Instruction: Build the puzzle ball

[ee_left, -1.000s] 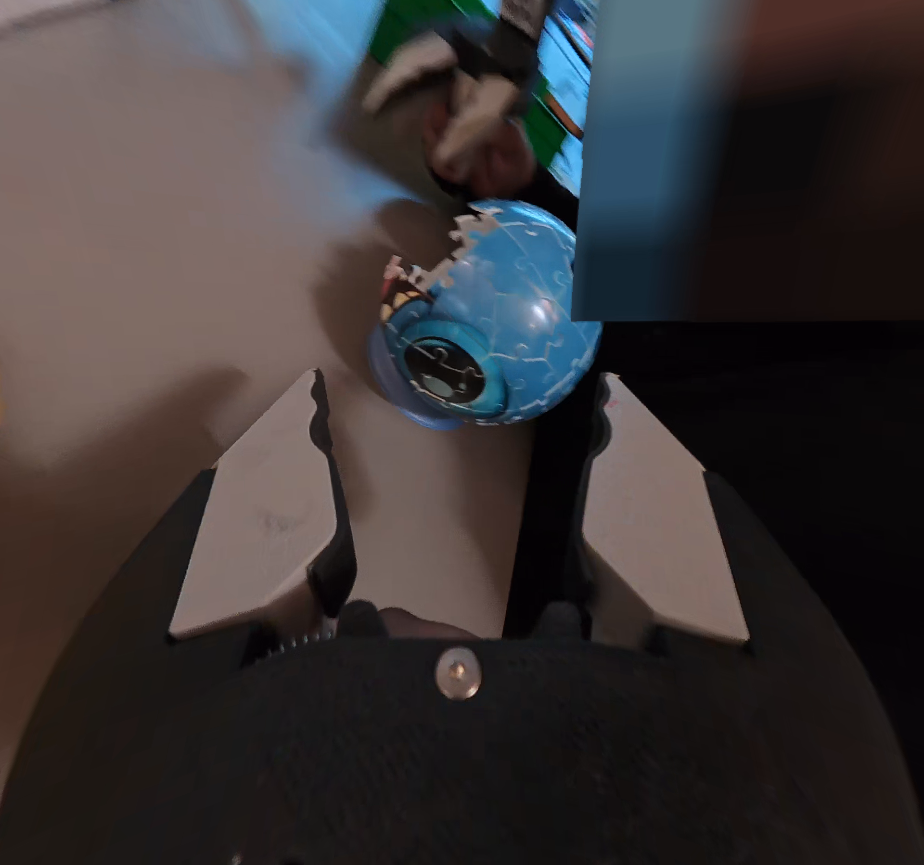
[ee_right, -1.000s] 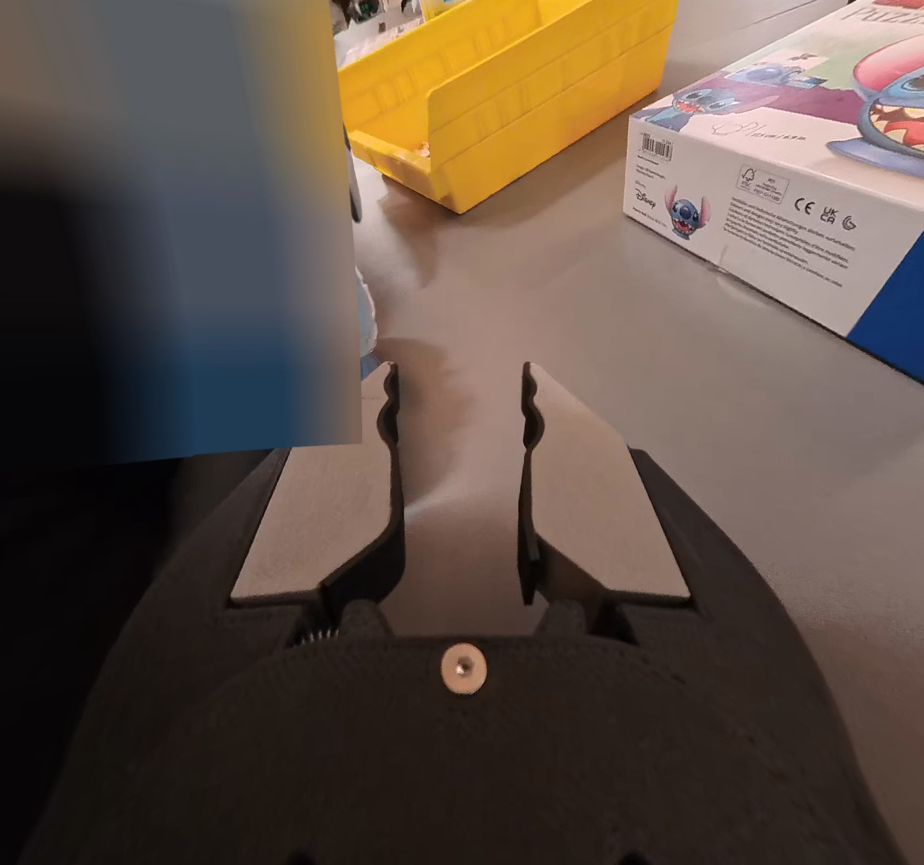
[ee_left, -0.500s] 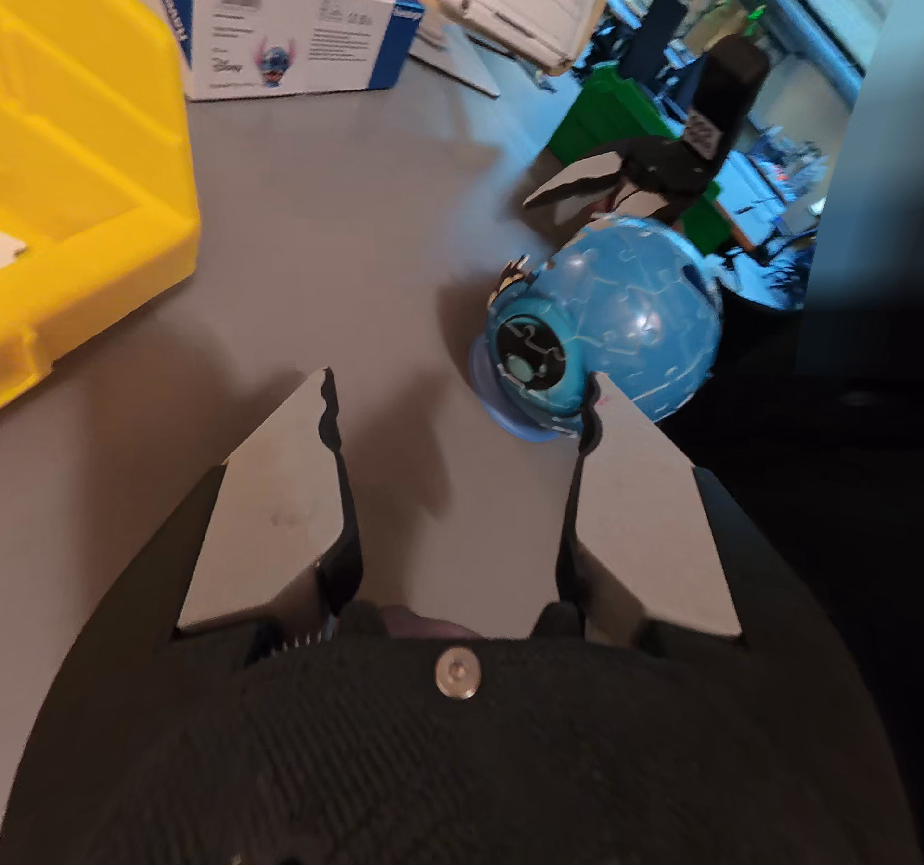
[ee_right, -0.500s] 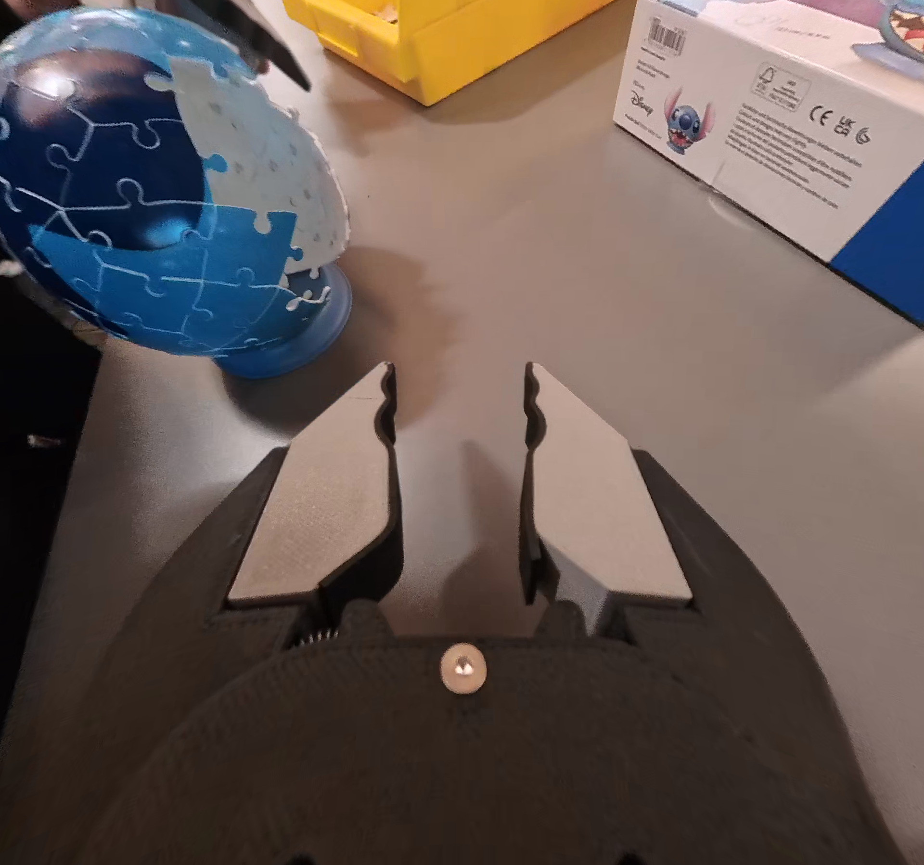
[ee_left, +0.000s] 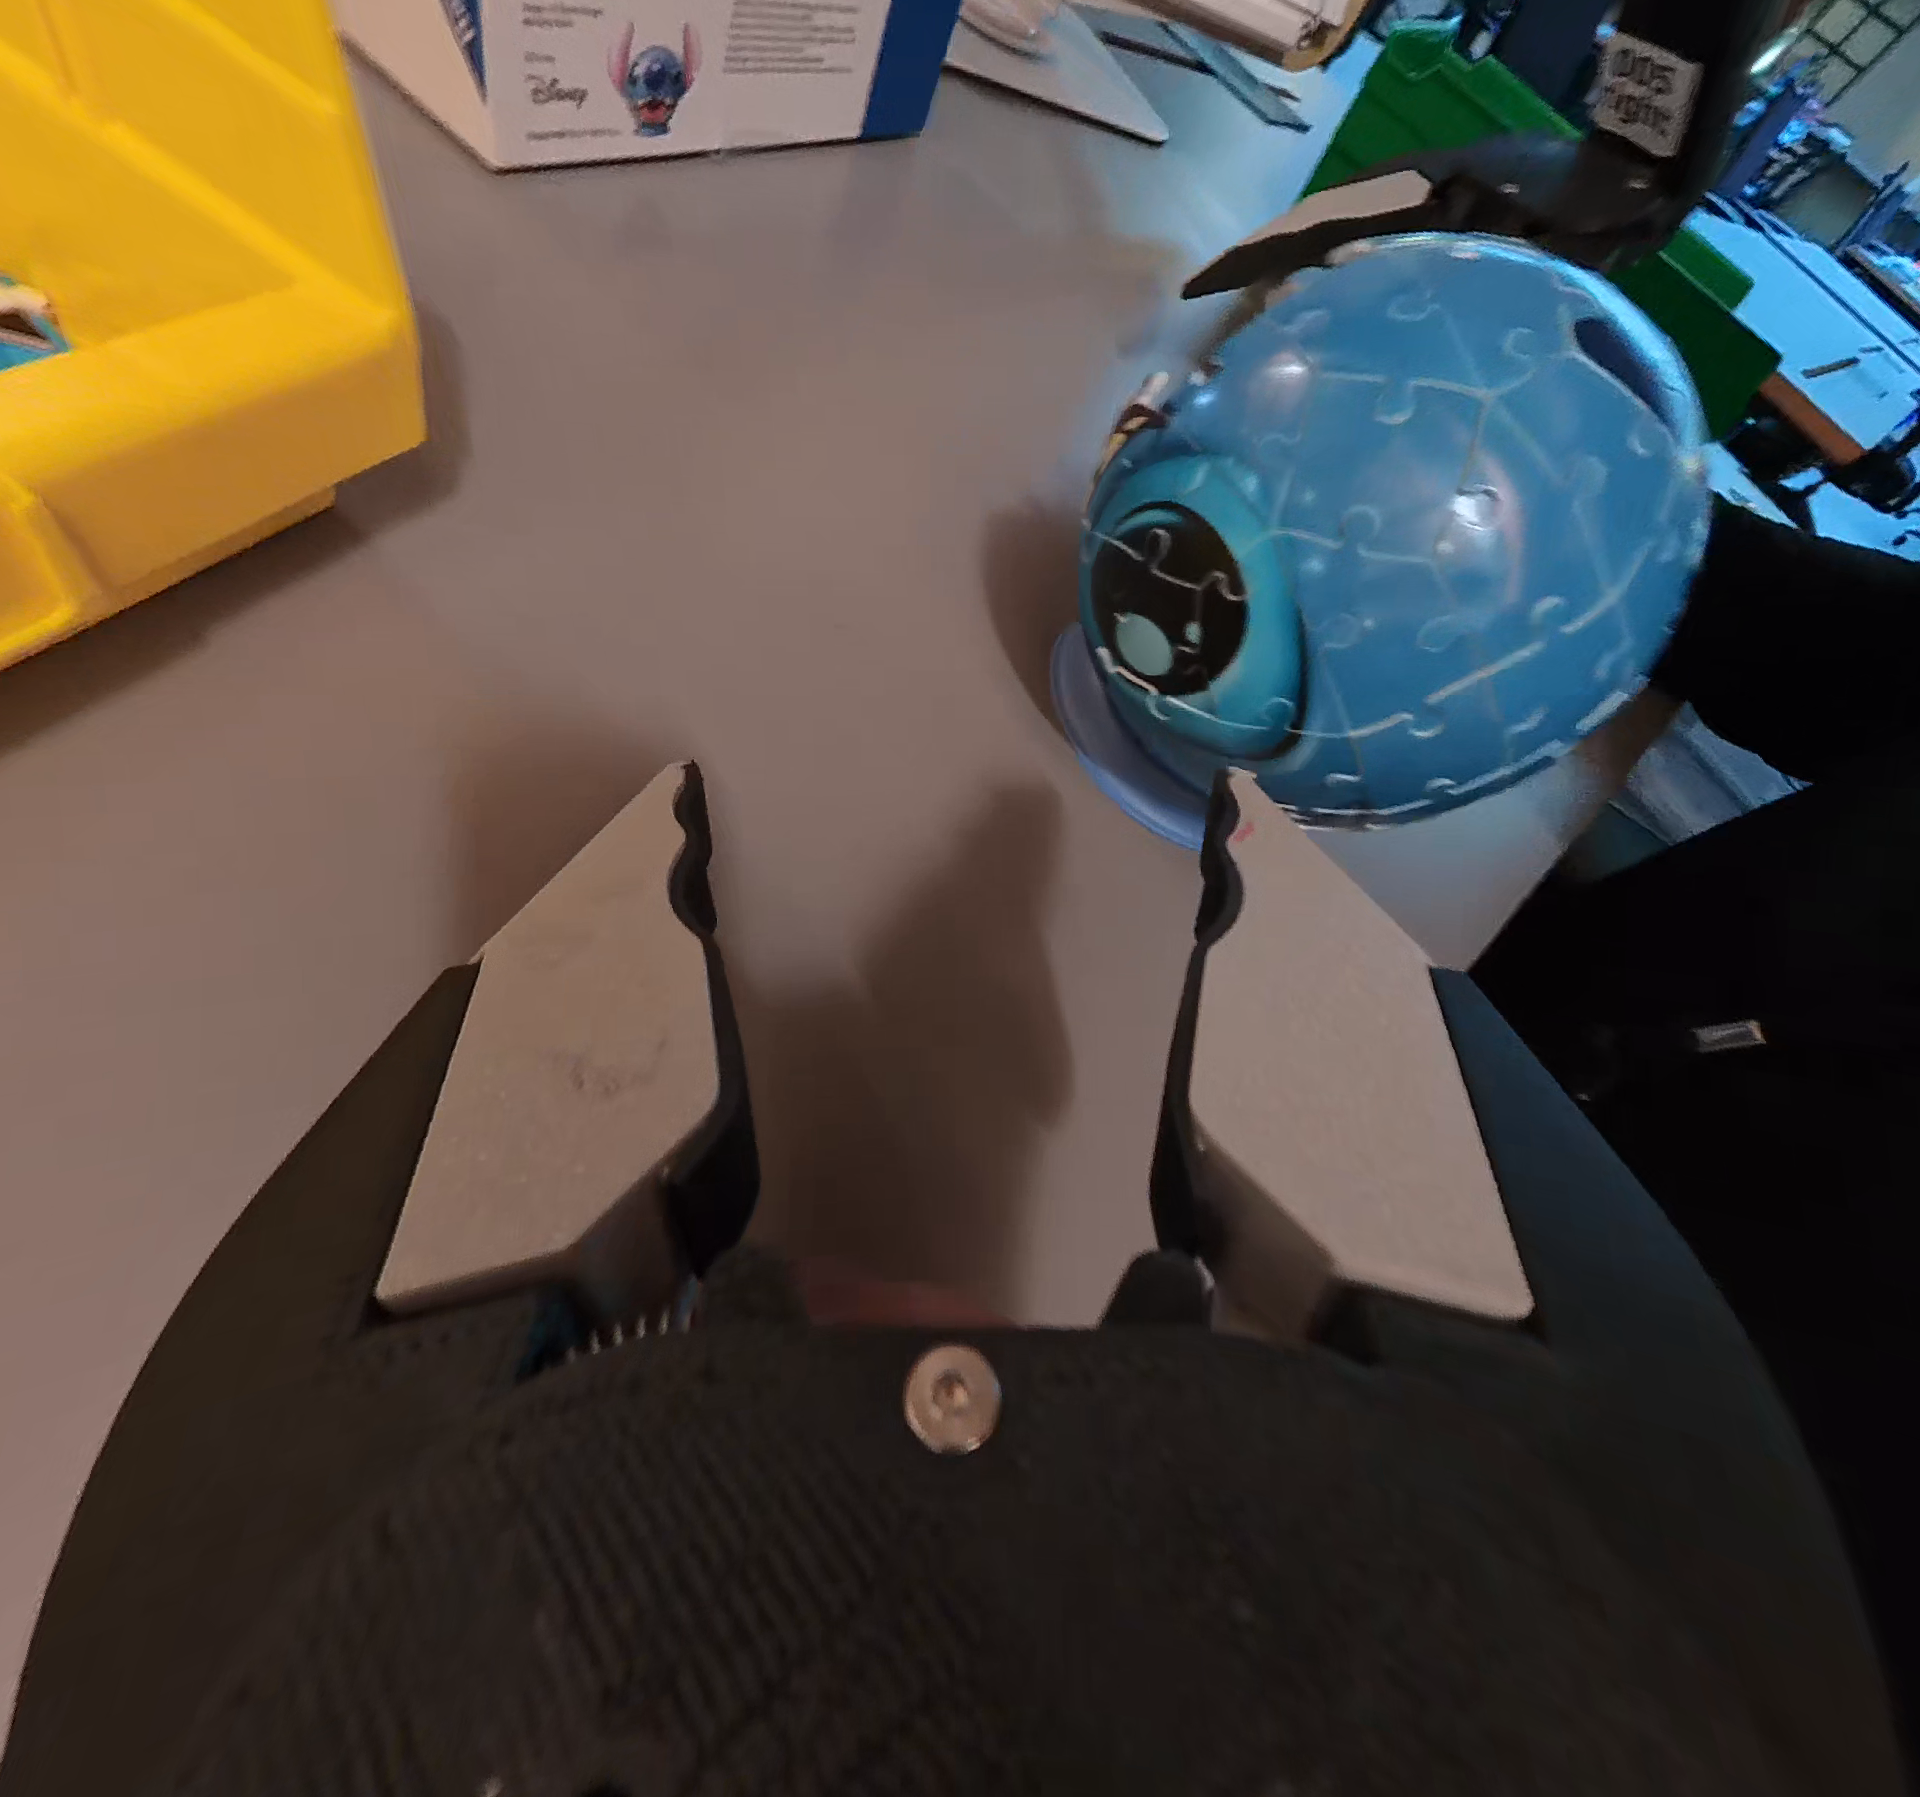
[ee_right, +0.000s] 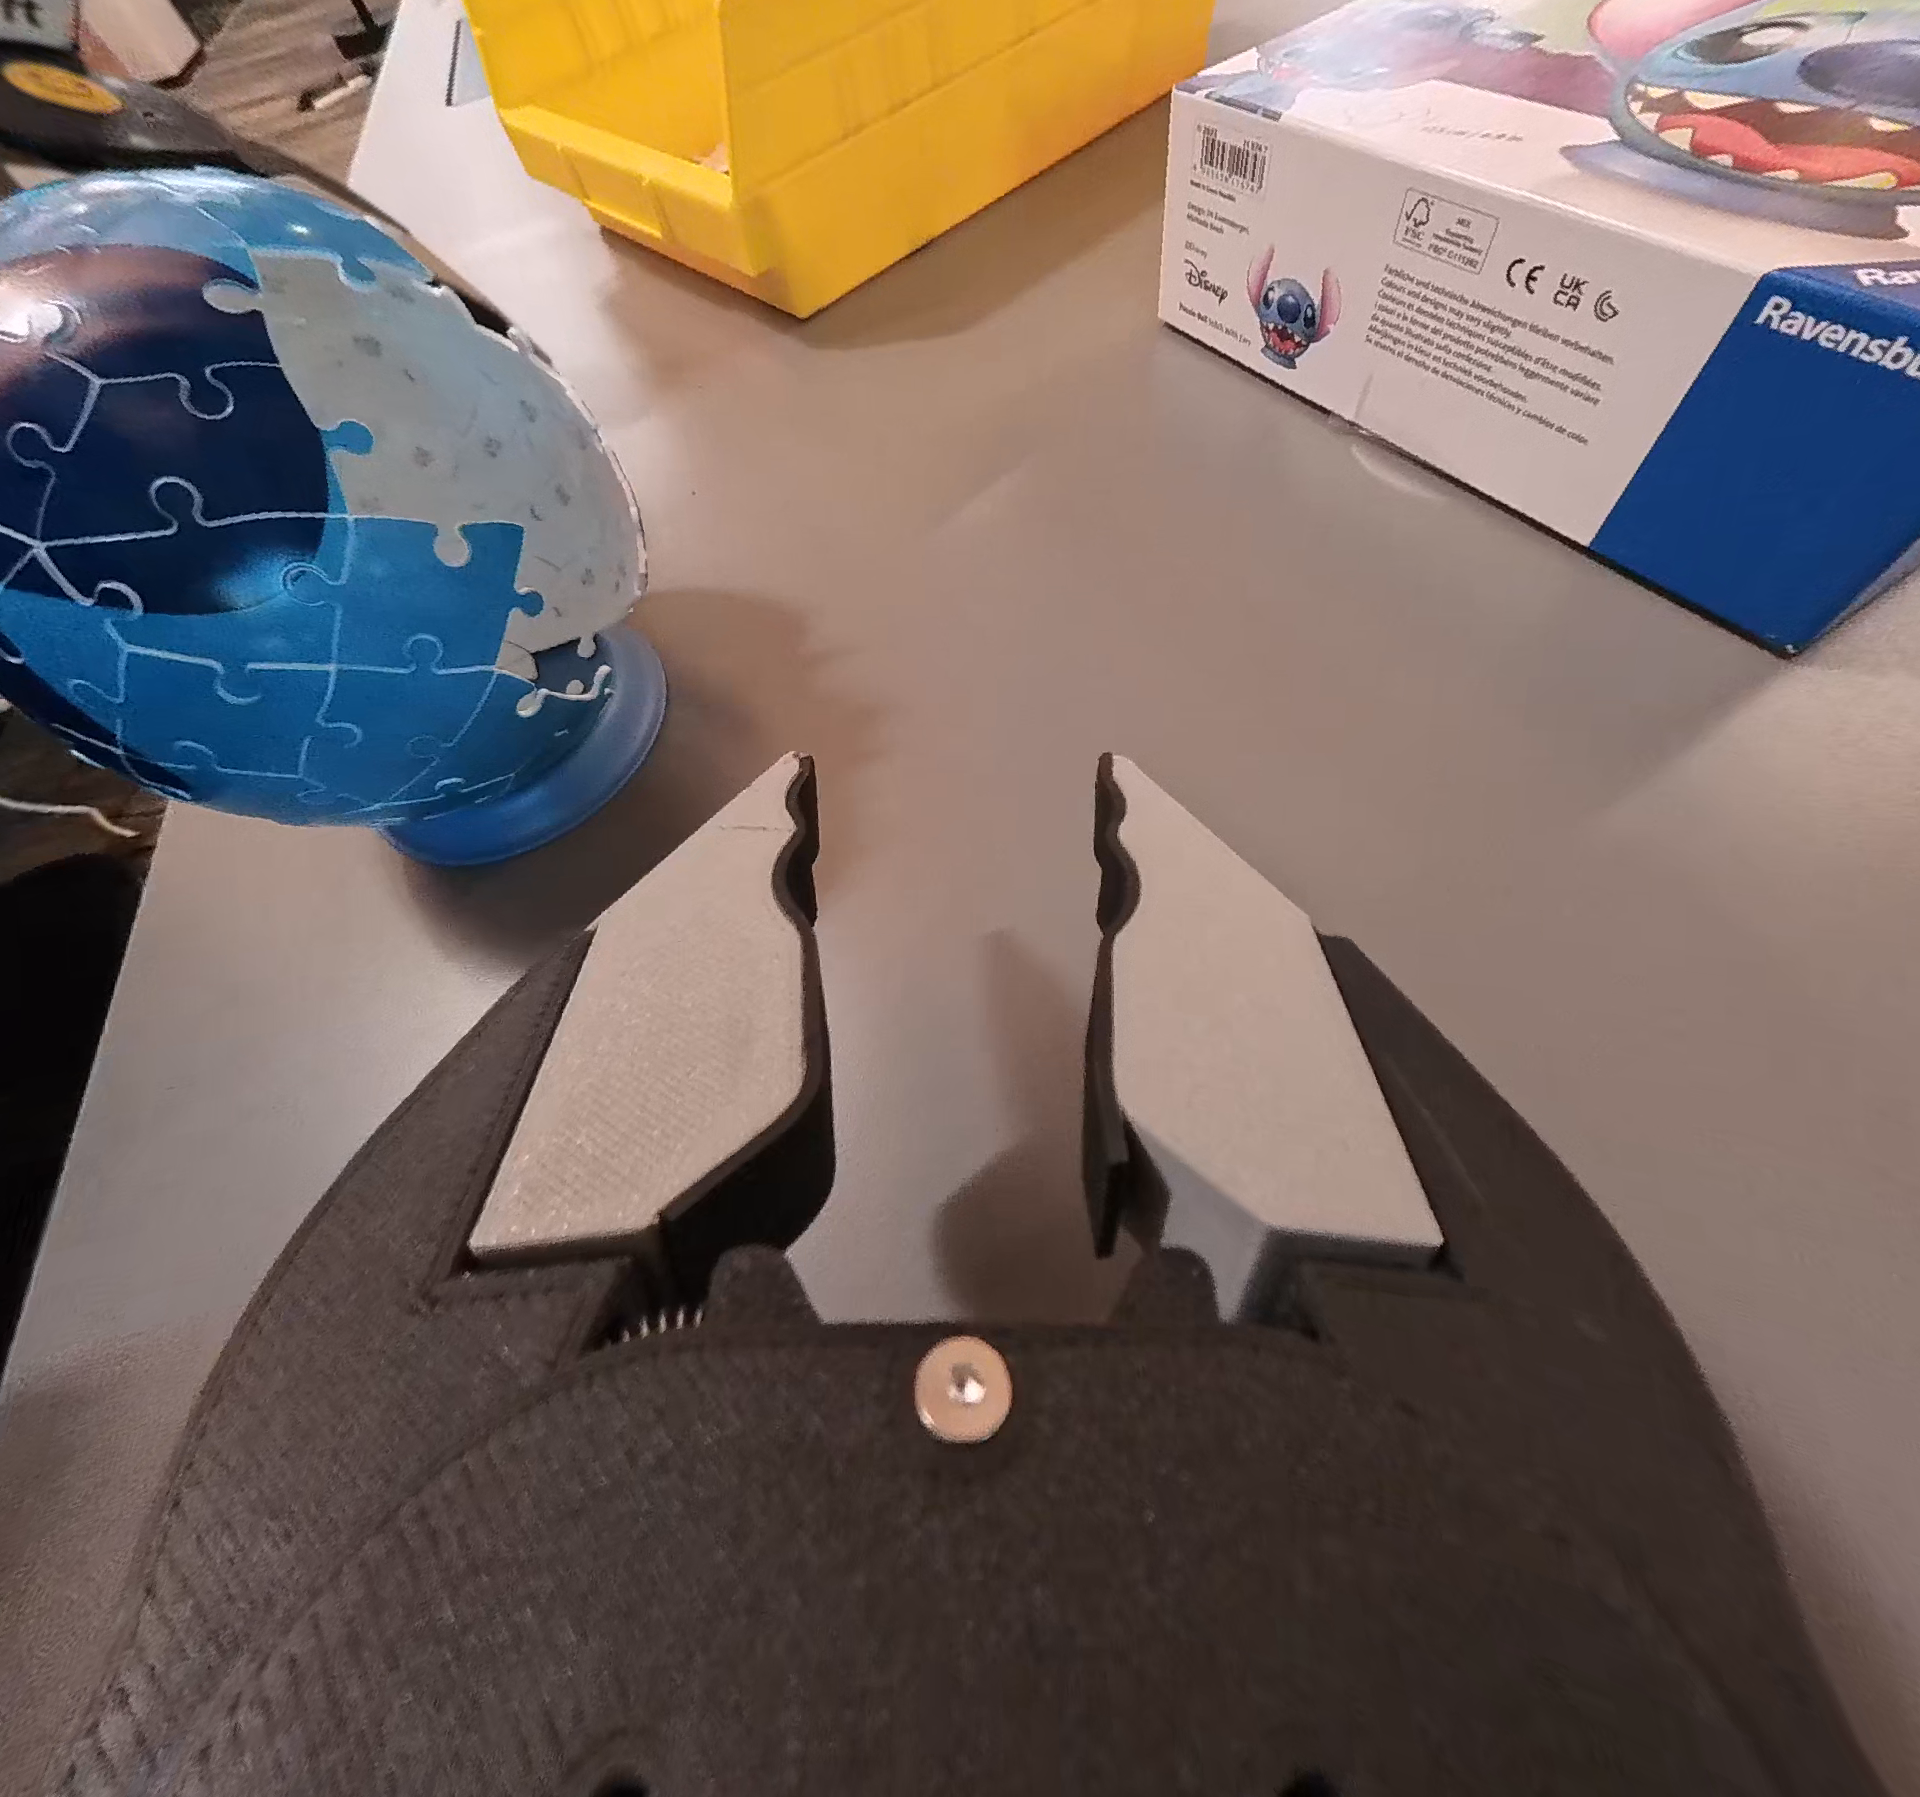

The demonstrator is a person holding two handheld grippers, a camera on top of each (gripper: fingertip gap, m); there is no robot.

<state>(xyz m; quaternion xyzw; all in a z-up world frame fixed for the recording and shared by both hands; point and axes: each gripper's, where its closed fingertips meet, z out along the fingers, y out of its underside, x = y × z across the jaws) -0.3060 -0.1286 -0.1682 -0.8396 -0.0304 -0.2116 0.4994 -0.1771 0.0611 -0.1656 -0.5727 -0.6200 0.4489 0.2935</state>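
**Two empty tongs flank the unfinished puzzle ball**

Both tongs are spread and hold nothing. The puzzle ball (ee_left: 1392,542) leans on its blue stand (ee_right: 561,771) at the table (ee_right: 987,542) edge, ahead-right of the left tongs (ee_left: 951,791) and ahead-left of the right tongs (ee_right: 956,781). The left tongs look nearer. Since half a second ago, the left view has drawn back; the ball sits farther right.

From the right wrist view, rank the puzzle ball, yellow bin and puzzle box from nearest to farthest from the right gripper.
Measured from the right gripper:
1. Puzzle ball, on its blue stand, just ahead to the left.
2. Puzzle box, ahead to the right.
3. Yellow bin, farthest, ahead at the back.
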